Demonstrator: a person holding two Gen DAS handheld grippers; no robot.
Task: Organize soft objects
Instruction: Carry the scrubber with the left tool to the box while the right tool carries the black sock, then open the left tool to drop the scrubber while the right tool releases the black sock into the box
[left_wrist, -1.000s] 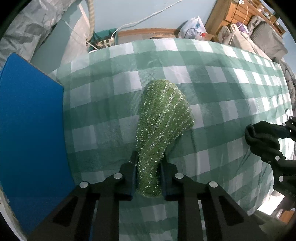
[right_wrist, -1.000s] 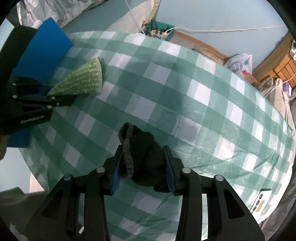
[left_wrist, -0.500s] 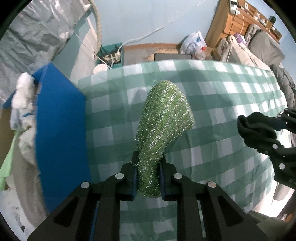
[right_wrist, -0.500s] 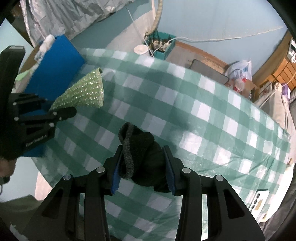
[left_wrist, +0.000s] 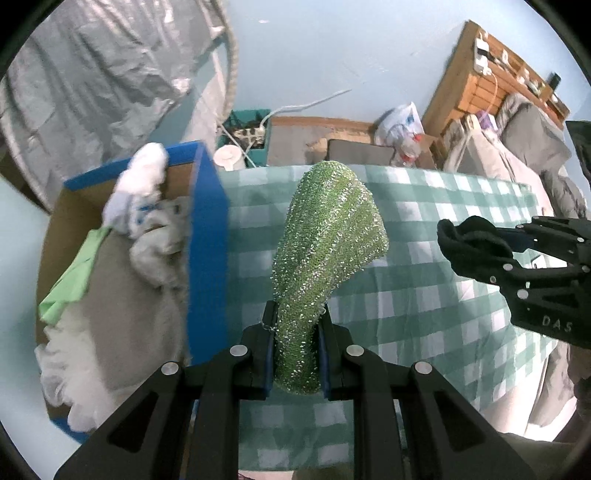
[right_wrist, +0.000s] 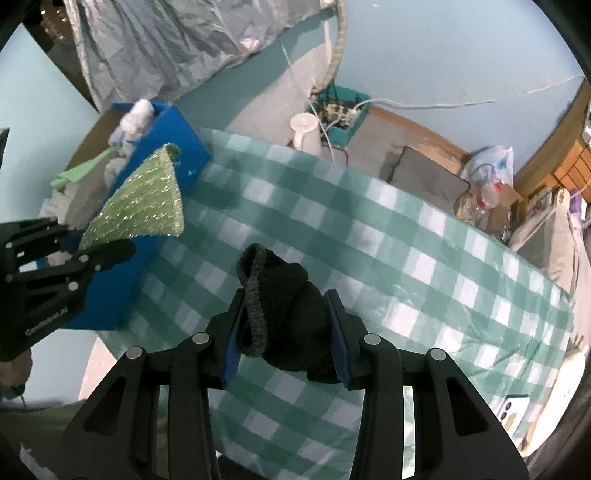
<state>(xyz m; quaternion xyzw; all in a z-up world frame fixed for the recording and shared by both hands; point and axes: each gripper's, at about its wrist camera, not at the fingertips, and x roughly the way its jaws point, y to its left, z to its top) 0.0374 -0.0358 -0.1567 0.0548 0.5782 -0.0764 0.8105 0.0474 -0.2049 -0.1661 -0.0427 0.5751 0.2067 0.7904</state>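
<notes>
My left gripper (left_wrist: 295, 328) is shut on a sparkly green knitted cloth (left_wrist: 325, 243) and holds it in the air over the checked table (left_wrist: 424, 295). It also shows in the right wrist view (right_wrist: 144, 199). My right gripper (right_wrist: 284, 317) is shut on a black knitted sock (right_wrist: 284, 295), also lifted off the table; it shows at the right of the left wrist view (left_wrist: 472, 251). A blue box (left_wrist: 207, 251) stands at the table's left edge, holding white, grey and light green soft items (left_wrist: 147, 206).
The table wears a green and white checked cloth (right_wrist: 406, 258). Behind it on the floor are a power strip in a teal crate (right_wrist: 340, 110), a white cup (right_wrist: 304, 129), a plastic bag (left_wrist: 400, 122) and wooden furniture (left_wrist: 476, 81). A phone (right_wrist: 513, 406) lies at the table's right corner.
Both grippers have risen well above the table with their cloths. The view now looks down into the open blue box, which was only seen from the side before.
</notes>
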